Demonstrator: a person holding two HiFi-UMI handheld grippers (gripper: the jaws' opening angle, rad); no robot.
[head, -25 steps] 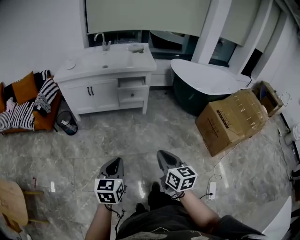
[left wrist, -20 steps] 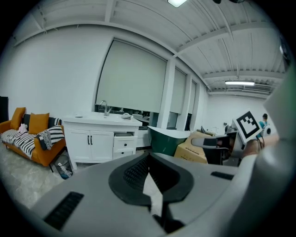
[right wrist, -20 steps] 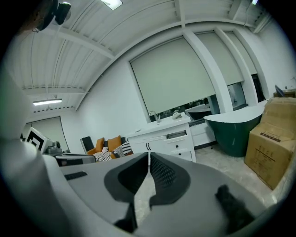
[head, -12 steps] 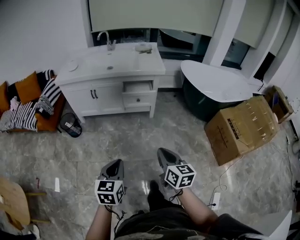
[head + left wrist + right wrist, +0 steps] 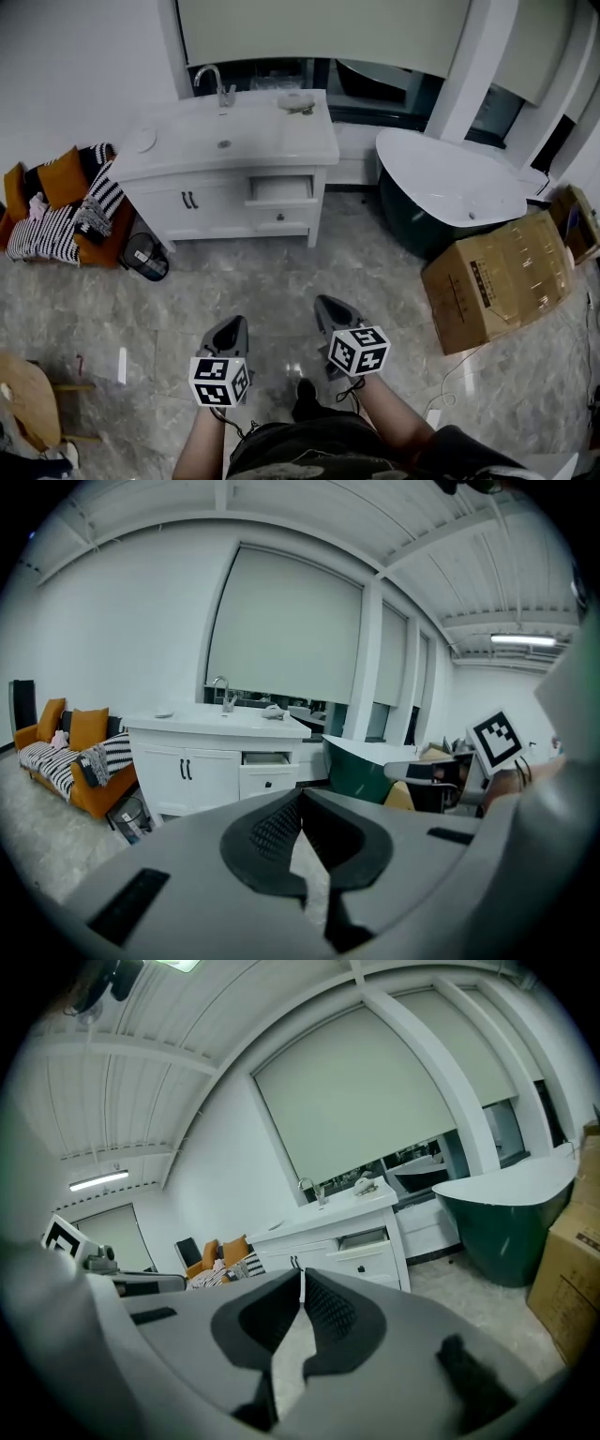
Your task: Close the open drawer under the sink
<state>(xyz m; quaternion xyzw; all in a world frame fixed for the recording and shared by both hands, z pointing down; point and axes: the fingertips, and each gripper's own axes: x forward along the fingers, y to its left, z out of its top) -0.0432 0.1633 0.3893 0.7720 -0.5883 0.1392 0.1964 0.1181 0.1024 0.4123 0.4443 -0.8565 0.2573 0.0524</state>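
Head view is showing the left gripper and right gripper hovering empty, jaws pressed together, while the open drawer is sitting well ahead in the white sink cabinet.

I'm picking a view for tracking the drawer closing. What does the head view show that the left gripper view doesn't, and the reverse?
Head view only: the wooden furniture at lower left, and the left gripper seen from above, with bare floor between it and the cabinet. Left gripper view only: the ceiling light, and that gripper's jaws closed together with nothing between them. Both: the white vanity with its open drawer, the faucet, the orange sofa and the dark green bathtub.
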